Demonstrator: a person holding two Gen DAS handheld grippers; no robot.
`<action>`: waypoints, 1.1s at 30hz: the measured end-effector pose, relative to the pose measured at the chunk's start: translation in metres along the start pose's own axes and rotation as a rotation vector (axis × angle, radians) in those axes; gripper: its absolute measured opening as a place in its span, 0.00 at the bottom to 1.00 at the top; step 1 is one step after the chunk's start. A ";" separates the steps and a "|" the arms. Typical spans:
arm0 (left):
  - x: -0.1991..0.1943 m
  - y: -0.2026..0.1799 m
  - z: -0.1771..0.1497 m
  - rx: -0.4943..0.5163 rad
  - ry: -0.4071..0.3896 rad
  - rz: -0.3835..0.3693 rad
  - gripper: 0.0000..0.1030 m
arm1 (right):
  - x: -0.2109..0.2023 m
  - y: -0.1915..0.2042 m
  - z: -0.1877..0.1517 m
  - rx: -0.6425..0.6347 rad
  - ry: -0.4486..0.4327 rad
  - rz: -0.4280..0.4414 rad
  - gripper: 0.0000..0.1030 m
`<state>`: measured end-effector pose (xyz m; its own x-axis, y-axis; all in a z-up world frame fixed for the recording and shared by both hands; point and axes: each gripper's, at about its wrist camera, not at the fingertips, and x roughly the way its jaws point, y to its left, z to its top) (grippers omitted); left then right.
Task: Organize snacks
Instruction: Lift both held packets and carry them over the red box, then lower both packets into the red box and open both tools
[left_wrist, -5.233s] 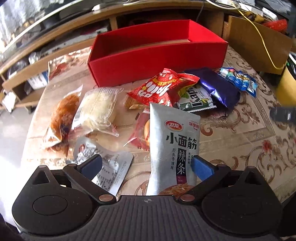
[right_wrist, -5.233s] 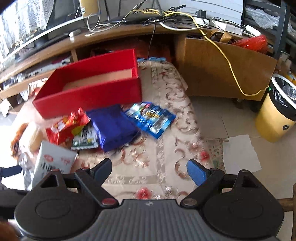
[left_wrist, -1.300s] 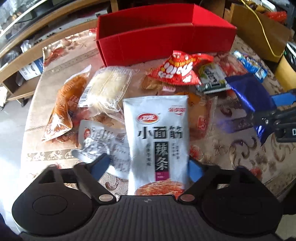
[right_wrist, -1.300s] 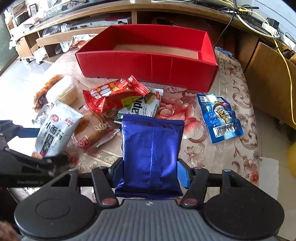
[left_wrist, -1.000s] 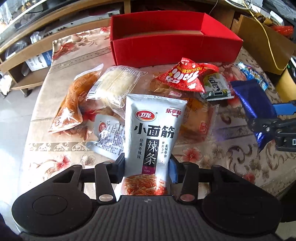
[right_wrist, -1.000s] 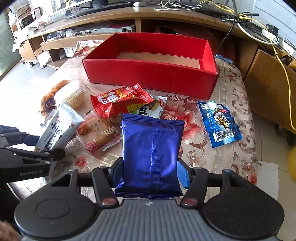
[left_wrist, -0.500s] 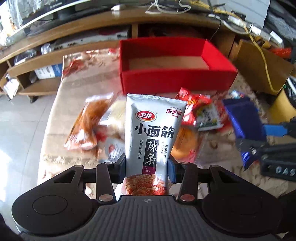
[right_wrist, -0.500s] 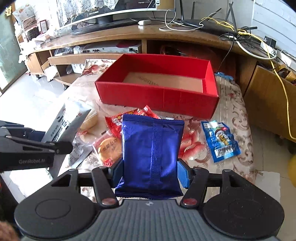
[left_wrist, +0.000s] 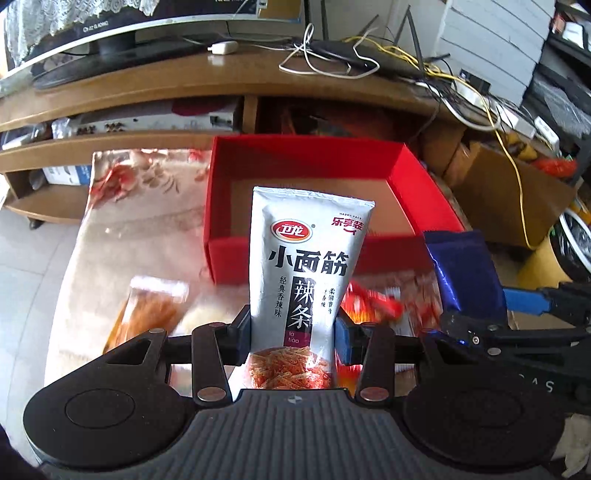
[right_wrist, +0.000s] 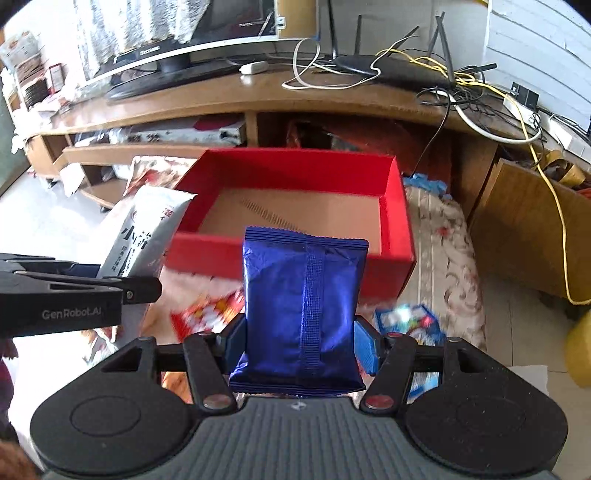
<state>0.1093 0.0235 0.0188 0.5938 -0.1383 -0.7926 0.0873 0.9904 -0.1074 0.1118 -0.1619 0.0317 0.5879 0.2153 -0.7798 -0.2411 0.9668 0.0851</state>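
Note:
My left gripper (left_wrist: 291, 328) is shut on a silver latiao snack pouch (left_wrist: 306, 266) with black Chinese characters, held upright in the air before the red box (left_wrist: 417, 184). My right gripper (right_wrist: 300, 339) is shut on a shiny blue foil packet (right_wrist: 303, 306), also lifted, in front of the red box (right_wrist: 397, 206), whose cardboard floor shows bare. Each held snack shows in the other view: the blue packet (left_wrist: 465, 269) at right, the silver pouch (right_wrist: 147, 232) at left. Loose snacks below are blurred: a red packet (left_wrist: 373, 299), an orange one (left_wrist: 147, 314), a light blue one (right_wrist: 406, 321).
The floral tablecloth (left_wrist: 110, 229) covers a low table. Behind the box runs a wooden TV stand (left_wrist: 184, 85) with a monitor, cables and a router. A brown cardboard box (right_wrist: 528, 229) stands at right, a yellow bin (right_wrist: 580, 350) beyond it.
Both grippers closed on their snacks, then rose and moved toward the red box. The silver pouch and blue packet left the table; the box now looms nearer and the table snacks have dropped low.

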 end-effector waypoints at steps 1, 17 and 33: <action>0.003 0.000 0.004 -0.004 -0.001 -0.004 0.49 | 0.005 -0.002 0.006 0.007 -0.001 -0.003 0.51; 0.062 -0.007 0.077 -0.029 -0.025 -0.008 0.50 | 0.060 -0.033 0.082 0.057 -0.063 -0.003 0.51; 0.118 -0.008 0.096 -0.025 0.032 0.043 0.50 | 0.129 -0.034 0.095 0.019 -0.003 -0.005 0.51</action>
<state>0.2554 -0.0014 -0.0167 0.5705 -0.0954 -0.8158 0.0414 0.9953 -0.0874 0.2687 -0.1540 -0.0128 0.5913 0.2107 -0.7785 -0.2237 0.9702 0.0926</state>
